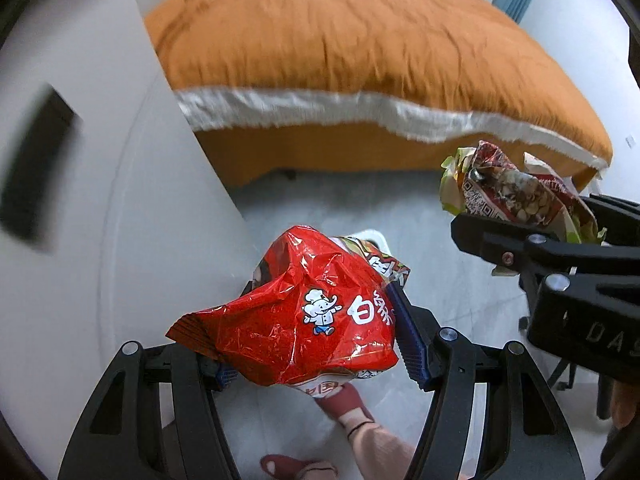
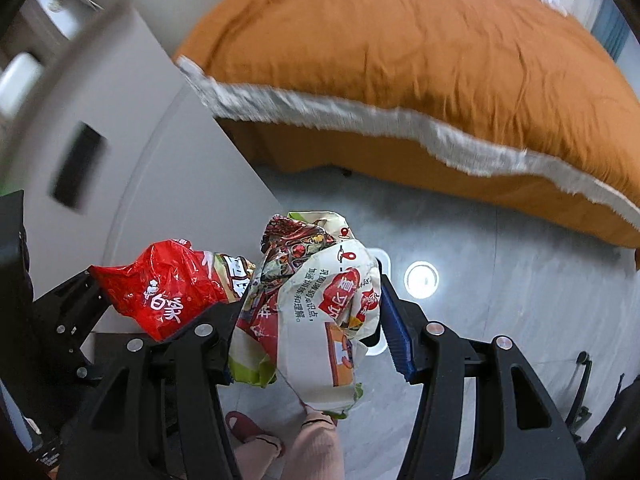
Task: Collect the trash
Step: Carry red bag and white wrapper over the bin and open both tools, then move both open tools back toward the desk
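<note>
Red wrapper (image 1: 296,312) in left claw (image 1: 316,336)

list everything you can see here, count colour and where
red snack bag: 1, red with a white cartoon elephant, crumpled, clamped in the left gripper
crumpled wrappers: a bunch, count unclear, white, red, dark and green, clamped in the right gripper
bed: 1, orange cover with a white fringe, across the top of both views
cabinet: 1, white with a dark rectangular patch, at left
floor: grey, glossy, with a round light reflection
white item: 1, mostly hidden behind the bags, identity unclear
dark stand legs: at the right edge, blurred
left gripper: 1, black with blue pads
right gripper: 1, black with blue pads
person's legs: 2, pink trousers, dark red slippers, at the bottom
</note>
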